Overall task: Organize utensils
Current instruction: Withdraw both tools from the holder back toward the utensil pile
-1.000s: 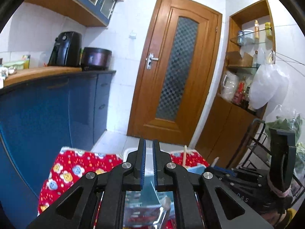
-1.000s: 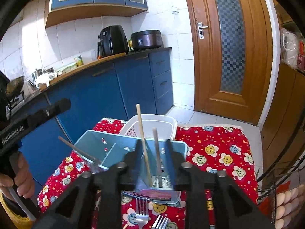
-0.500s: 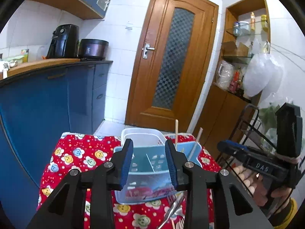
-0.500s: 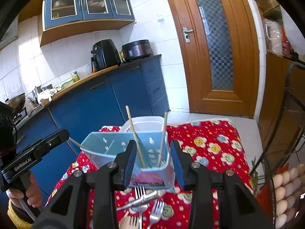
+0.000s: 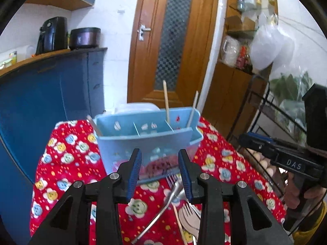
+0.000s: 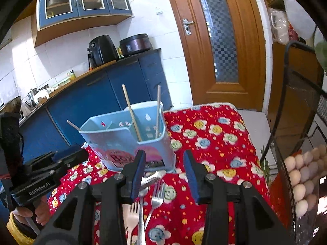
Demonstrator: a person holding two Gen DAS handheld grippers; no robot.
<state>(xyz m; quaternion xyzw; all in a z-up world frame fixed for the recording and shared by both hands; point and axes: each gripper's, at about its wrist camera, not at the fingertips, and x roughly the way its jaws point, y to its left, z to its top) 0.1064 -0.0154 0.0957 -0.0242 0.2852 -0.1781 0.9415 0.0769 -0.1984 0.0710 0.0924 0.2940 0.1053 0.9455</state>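
A light blue divided utensil holder (image 5: 147, 140) (image 6: 130, 140) stands upright on a table with a red flowered cloth (image 5: 65, 163) (image 6: 216, 140). Wooden chopsticks (image 5: 166, 102) (image 6: 131, 112) stick up from its compartments. Metal forks (image 5: 163, 202) (image 6: 153, 198) and a pale wooden fork (image 5: 189, 218) lie on the cloth in front of the holder. My left gripper (image 5: 160, 175) is open and empty just before the holder, above the forks. My right gripper (image 6: 165, 175) is open and empty, also in front of the holder over the forks.
A white basket (image 5: 137, 108) stands behind the holder. Blue cabinets (image 5: 51, 89) with an air fryer (image 5: 52, 34) and a cooker (image 5: 84, 37) run along the left. A wire rack with eggs (image 6: 302, 183) stands at the right. A wooden door (image 5: 171, 40) is behind.
Both grippers opened and pulled back from the blue holder, which now stands free on the cloth. The forks in front of it have come into view.
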